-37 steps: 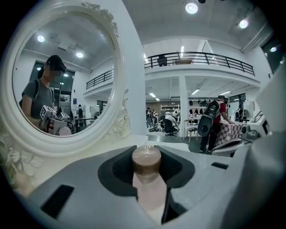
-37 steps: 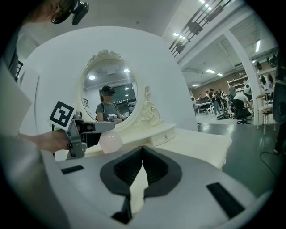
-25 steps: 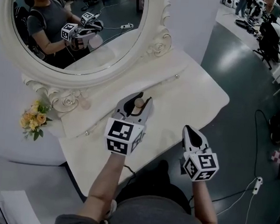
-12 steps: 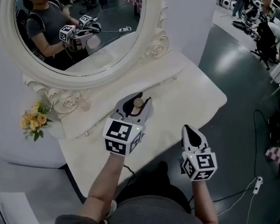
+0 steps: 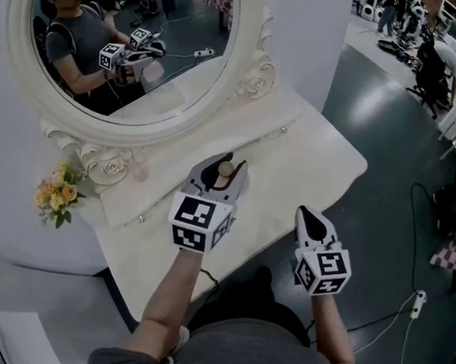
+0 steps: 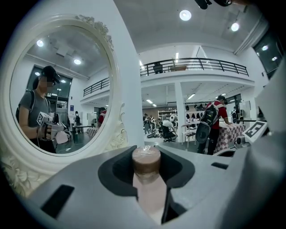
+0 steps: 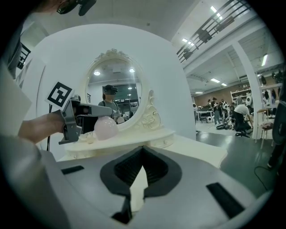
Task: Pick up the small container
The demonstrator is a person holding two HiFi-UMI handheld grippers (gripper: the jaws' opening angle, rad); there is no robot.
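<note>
- The small container [image 6: 146, 162] sits between the jaws of the left gripper [image 5: 230, 163]. They are clamped on its pale neck just under the brown cap, and the round pink body hangs below.
- From the right gripper view, that body is low over the raised back ledge [image 7: 134, 136] of the vanity table [image 5: 317, 157]. Whether it has cleared the ledge can't be told from here.
- Risk one: the hold is narrow, on a smooth neck. A quick swing or tilt could probably let the bottle rotate in the pads or slide down until only the cap catches.
- Risk two: if the body is only just above the ledge, a sideways move before a proper lift could clip it and lever the bottle out.
- Risk three: the carved mirror frame [image 5: 257, 78] stands near, right ahead of the jaws. Pushing forward would likely knock the container against it.
- The right gripper [image 5: 308, 213] hangs off the table's front edge with its jaws together on nothing, well apart from the action and no obstacle.
- A bunch of yellow flowers [image 5: 56, 194] sits off to the left below the mirror, out of the way.
- The tabletop between the grippers looks bare. A cable [image 5: 416, 203] lies on the floor to the right, nowhere near.
</note>
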